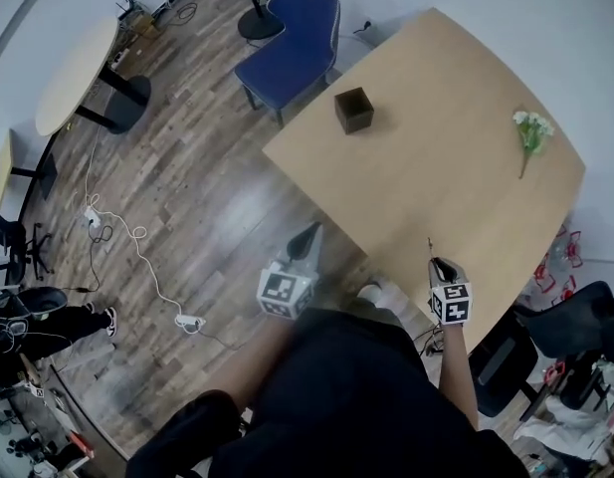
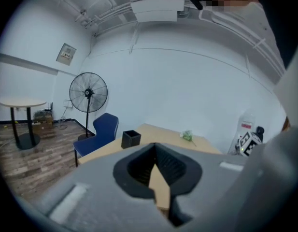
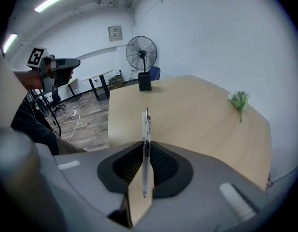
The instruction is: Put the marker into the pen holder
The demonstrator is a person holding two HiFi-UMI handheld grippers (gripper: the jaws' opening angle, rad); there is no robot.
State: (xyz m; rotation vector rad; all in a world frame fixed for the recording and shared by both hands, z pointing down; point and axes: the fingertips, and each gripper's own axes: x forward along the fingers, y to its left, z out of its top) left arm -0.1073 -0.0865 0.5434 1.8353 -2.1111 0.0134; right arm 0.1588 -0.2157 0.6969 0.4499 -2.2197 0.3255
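Observation:
The marker (image 3: 146,144), a slim clear-barrelled pen, stands upright between the jaws of my right gripper (image 3: 145,153), which is shut on it. In the head view the right gripper (image 1: 439,265) hovers over the table's near edge with the marker's tip (image 1: 430,242) pointing forward. The black square pen holder (image 1: 353,110) stands near the table's far left corner, well away from both grippers; it also shows as the pen holder (image 3: 144,81) and the pen holder (image 2: 131,138). My left gripper (image 1: 307,237) hangs over the floor beside the table. The left gripper (image 2: 155,151) is shut and holds nothing.
A sprig of white flowers (image 1: 530,132) lies at the right of the wooden table (image 1: 436,177). A blue chair (image 1: 292,43) stands behind the far corner, a standing fan (image 2: 88,93) beyond it. Cables and a power strip (image 1: 187,321) lie on the wood floor.

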